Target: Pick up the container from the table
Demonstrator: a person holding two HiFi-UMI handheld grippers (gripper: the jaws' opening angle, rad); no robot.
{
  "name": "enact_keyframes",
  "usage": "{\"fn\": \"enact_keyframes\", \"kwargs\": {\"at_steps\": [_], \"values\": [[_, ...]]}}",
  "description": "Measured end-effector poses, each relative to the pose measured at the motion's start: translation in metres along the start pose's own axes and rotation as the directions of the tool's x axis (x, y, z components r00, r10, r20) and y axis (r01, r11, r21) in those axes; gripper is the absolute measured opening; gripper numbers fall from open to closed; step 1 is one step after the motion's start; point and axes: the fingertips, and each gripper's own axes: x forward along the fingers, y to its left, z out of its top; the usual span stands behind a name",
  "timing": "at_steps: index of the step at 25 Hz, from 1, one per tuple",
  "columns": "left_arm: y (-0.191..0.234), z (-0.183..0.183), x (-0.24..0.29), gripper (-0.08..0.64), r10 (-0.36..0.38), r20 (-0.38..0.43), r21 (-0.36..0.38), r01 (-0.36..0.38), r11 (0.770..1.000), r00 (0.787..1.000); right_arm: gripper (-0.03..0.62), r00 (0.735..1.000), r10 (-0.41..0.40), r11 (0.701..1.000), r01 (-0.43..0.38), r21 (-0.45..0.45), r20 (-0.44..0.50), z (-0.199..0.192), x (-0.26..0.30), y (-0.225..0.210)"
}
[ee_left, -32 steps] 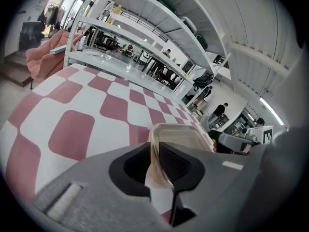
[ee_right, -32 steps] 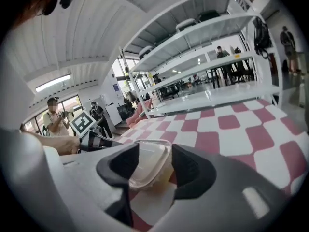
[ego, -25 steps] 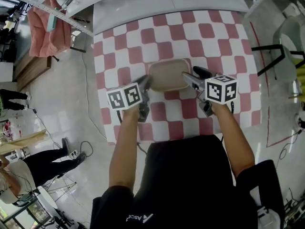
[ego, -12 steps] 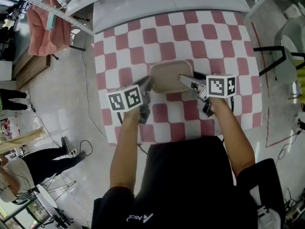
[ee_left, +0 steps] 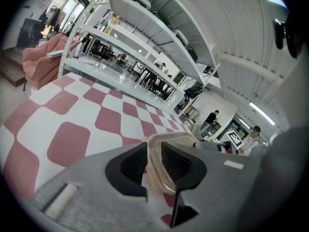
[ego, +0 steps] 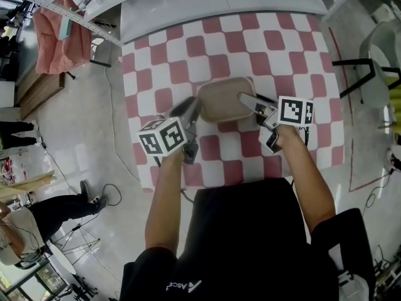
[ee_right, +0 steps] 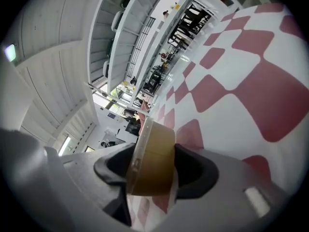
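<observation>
Moved: since the earlier frame my left claw (ego: 193,108) has come up a little and my right claw (ego: 252,101) has rolled flatter. The container (ego: 223,99) has shifted only slightly between them.
Container: a shallow beige tub with a thin lip and rounded corners. It sits mid-table over the checked cloth, with one claw at each short end.
Table (ego: 276,42): I can't tell yet whether the tub's base has cleared it.
Left claw: its jaws are easing apart. The tub's near wall stands between them, and both pads look to be against it.
Right claw: its jaws are closing on the opposite wall. One jaw is inside the tub and one outside, and the pads meet the side just under the lip.
Handling: I judge it light and empty, made of thin plastic or pulp. The walls should flex under a pinch, the sides look smooth and mildly slippery, and it isn't likely to break.
Hold: I'd grip the wall just below the lip at both ends, where the rolled edge stiffens it and gives the pads a ledge.
Risk: if the left pinch slackens further, that end could slide off the pads and the tub would hinge down on the right claw.
</observation>
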Motion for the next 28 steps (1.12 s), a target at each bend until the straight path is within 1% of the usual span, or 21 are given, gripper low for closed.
{"fn": "enact_keyframes", "kwargs": {"at_steps": [3,5,7,9,11,13,15,18,20,23,28], "values": [[-0.012,0.024,-0.011,0.121,-0.030,0.111,0.038,0.026,0.999,0.993,0.249,0.999,0.028,0.999,-0.030,0.041,0.041,0.007,-0.005,0.004],[-0.020,0.038,-0.020,0.121,-0.056,0.180,0.073,0.043,0.996,0.982,0.244,0.996,0.053,0.996,-0.058,0.071,0.069,0.011,-0.007,0.008],[-0.031,0.051,-0.031,0.120,-0.085,0.244,0.131,0.053,0.990,0.966,0.242,0.992,0.085,0.991,-0.094,0.099,0.096,0.014,-0.008,0.013],[-0.043,0.062,-0.043,0.104,-0.117,0.304,0.209,0.054,0.977,0.945,0.241,0.987,0.102,0.984,-0.118,0.132,0.123,0.016,-0.012,0.017],[-0.057,0.071,-0.054,0.060,-0.147,0.358,0.280,0.044,0.959,0.922,0.239,0.981,0.117,0.976,-0.142,0.164,0.153,0.019,-0.016,0.021],[-0.070,0.079,-0.066,0.026,-0.167,0.402,0.339,0.023,0.941,0.900,0.238,0.973,0.135,0.965,-0.171,0.200,0.185,0.021,-0.021,0.025],[-0.083,0.084,-0.076,0.011,-0.188,0.438,0.396,-0.001,0.918,0.879,0.238,0.963,0.156,0.950,-0.207,0.232,0.220,0.023,-0.027,0.030],[-0.097,0.086,-0.085,0.009,-0.235,0.463,0.465,-0.009,0.885,0.855,0.236,0.947,0.178,0.934,-0.248,0.257,0.266,0.024,-0.036,0.035],[-0.101,0.085,-0.086,0.009,-0.257,0.458,0.488,0.001,0.873,0.851,0.235,0.939,0.184,0.928,-0.263,0.264,0.289,0.025,-0.040,0.036],[-0.096,0.084,-0.084,0.009,-0.259,0.451,0.492,0.004,0.871,0.854,0.233,0.932,0.184,0.925,-0.271,0.266,0.311,0.026,-0.044,0.034],[-0.089,0.086,-0.081,0.009,-0.257,0.455,0.483,0.006,0.876,0.853,0.230,0.929,0.182,0.932,-0.267,0.244,0.321,0.030,-0.043,0.031]]}}
